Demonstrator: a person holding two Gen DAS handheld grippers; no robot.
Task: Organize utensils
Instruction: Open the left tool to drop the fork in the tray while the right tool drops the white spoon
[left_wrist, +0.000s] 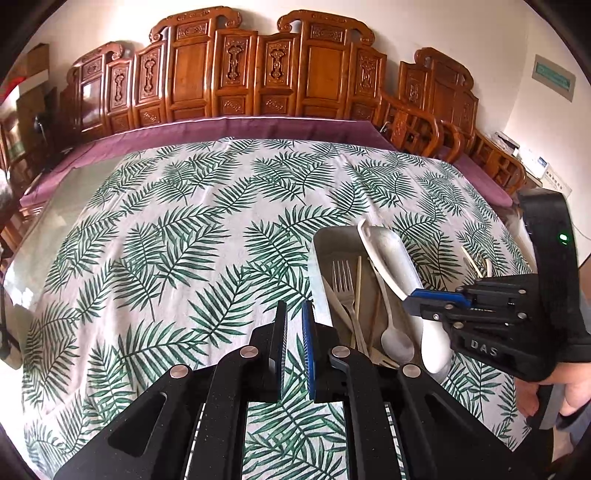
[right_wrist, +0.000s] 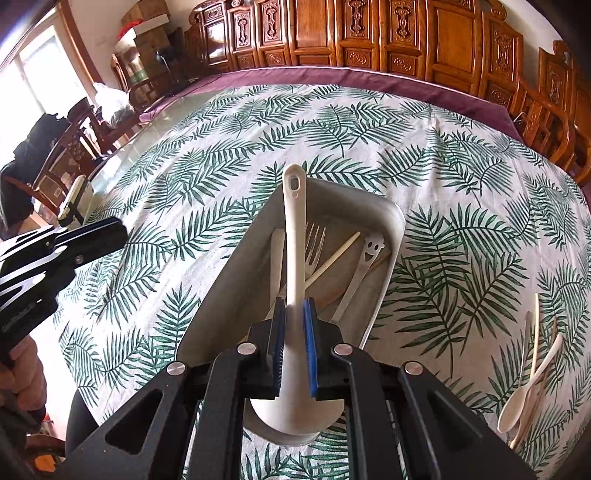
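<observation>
A grey tray (right_wrist: 395, 236) lies on the palm-leaf tablecloth and holds a fork (right_wrist: 314, 243), a pale chopstick (right_wrist: 340, 254), a metal spoon with a smiley handle (right_wrist: 364, 266) and a white knife-like piece. My right gripper (right_wrist: 294, 306) is shut on a large white ladle (right_wrist: 293, 229), gripped near its bowl, with the handle pointing away over the tray. In the left wrist view the ladle (left_wrist: 388, 254) hangs tilted above the tray (left_wrist: 325, 240) in the right gripper (left_wrist: 412, 301). My left gripper (left_wrist: 294, 306) is shut on nothing, just left of the tray.
Several loose pale spoons and chopsticks (right_wrist: 532, 369) lie on the cloth right of the tray. Carved wooden chairs (left_wrist: 424, 129) line the far and right sides of the table. A person's hand (left_wrist: 569, 398) holds the right gripper's handle.
</observation>
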